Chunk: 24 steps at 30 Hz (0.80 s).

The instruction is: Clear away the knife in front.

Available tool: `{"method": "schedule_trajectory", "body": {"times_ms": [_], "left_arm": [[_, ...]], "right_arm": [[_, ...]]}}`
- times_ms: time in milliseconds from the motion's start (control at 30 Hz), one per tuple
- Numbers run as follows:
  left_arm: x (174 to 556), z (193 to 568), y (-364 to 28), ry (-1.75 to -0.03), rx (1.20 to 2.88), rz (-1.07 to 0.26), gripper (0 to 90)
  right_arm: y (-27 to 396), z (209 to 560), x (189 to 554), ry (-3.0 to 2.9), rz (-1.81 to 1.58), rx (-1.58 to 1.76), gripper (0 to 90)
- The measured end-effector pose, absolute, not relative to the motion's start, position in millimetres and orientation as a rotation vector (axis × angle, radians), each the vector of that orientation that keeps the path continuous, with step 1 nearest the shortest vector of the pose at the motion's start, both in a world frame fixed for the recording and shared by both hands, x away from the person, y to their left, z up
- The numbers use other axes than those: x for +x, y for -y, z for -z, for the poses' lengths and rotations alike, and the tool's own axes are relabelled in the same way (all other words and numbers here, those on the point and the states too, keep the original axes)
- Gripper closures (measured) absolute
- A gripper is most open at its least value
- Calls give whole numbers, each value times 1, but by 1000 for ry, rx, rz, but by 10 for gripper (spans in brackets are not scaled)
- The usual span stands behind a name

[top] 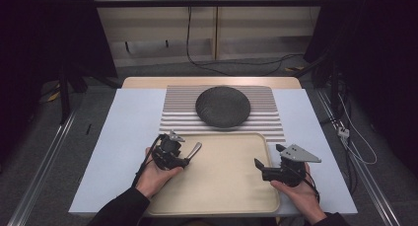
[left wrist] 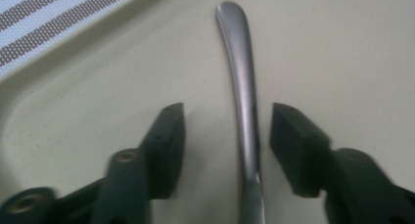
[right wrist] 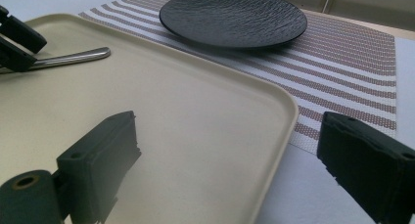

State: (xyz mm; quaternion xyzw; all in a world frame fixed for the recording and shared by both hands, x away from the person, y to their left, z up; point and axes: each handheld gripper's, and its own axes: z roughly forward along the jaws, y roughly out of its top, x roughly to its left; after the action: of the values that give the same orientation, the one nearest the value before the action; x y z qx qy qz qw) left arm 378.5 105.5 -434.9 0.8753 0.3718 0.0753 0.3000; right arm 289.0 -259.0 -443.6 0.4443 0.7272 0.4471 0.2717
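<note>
Two spread jaws of the left hand-held gripper (left wrist: 222, 136) are seen flanking, untouched, a metal cutlery handle (left wrist: 242, 87) on the beige tray (top: 222, 186); the right hand-held gripper (right wrist: 225, 170), released, is shown facing the black plate (right wrist: 233, 17).

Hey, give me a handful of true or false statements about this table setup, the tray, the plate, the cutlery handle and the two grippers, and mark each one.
1. The black plate sits on the striped placemat. True.
2. The metal cutlery handle lies between the left gripper's fingers, which stand apart from it on both sides. True.
3. The right gripper is clamped on the plate. False: its jaws are wide open with nothing between them, above the edge of the beige tray.
4. The plate rests inside the tray. False: it is beyond the tray, on the placemat.
5. The handle is over the tray's left part in the high view. True.
</note>
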Motion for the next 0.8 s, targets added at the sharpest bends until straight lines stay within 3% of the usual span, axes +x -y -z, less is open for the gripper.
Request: {"method": "schedule_trajectory", "body": {"times_ms": [233, 333, 500, 667, 800], "left_arm": [[383, 426, -108, -980, 2282, -227, 195], [384, 422, -105, -956, 2259, -250, 145], [376, 411, -96, -810, 2272, -261, 121], [371, 407, -81, -706, 2279, -285, 247], [369, 412, -74, -676, 2291, -268, 241]], "right_arm": [[259, 444, 290, -1963, -1200, 1195, 81], [259, 444, 290, -1961, -1201, 1197, 81], [259, 444, 290, -1958, -1199, 1198, 81], [259, 444, 290, -1959, -1202, 1196, 81], [259, 444, 290, -1959, -1202, 1199, 81]]}}
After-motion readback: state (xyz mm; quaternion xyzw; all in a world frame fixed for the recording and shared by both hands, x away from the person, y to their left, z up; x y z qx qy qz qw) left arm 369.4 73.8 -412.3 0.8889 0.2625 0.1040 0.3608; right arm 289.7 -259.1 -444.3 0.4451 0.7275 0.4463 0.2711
